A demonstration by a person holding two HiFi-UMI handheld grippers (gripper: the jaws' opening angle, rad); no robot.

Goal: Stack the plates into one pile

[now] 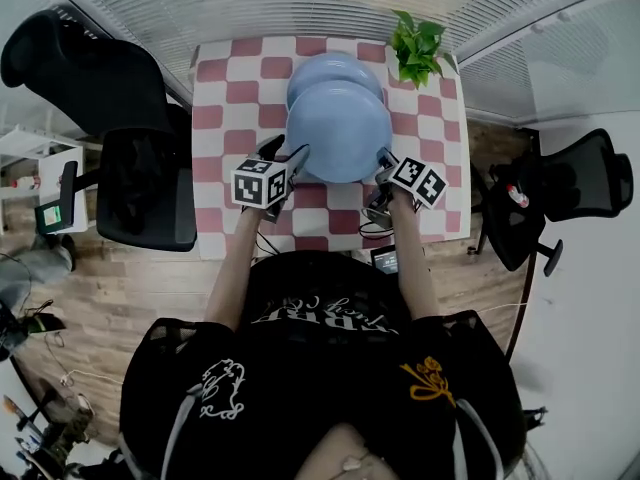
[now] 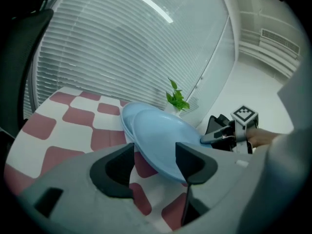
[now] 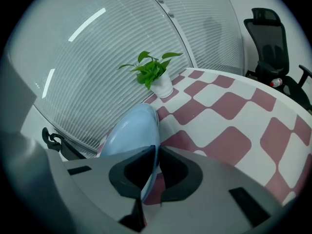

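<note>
Jaws of the left gripper (image 2: 155,162) stand apart, with the left rim of the near plate (image 2: 165,140) lying between them unpressed, apparently placed to steady it. This plate is pale blue, glossy and unchipped, and overlaps the far plate (image 1: 333,66) at the middle of the checked table (image 1: 440,168). The right gripper (image 3: 157,167) is clamped on its right rim, evidently to carry it onto the far plate.

blue plates (image 1: 337,133): 2 | potted plant (image 1: 418,48): 1 | black office chairs (image 1: 145,188): 2 | checkered table (image 1: 442,143): 1 | tools (image 1: 290,160): 2
</note>
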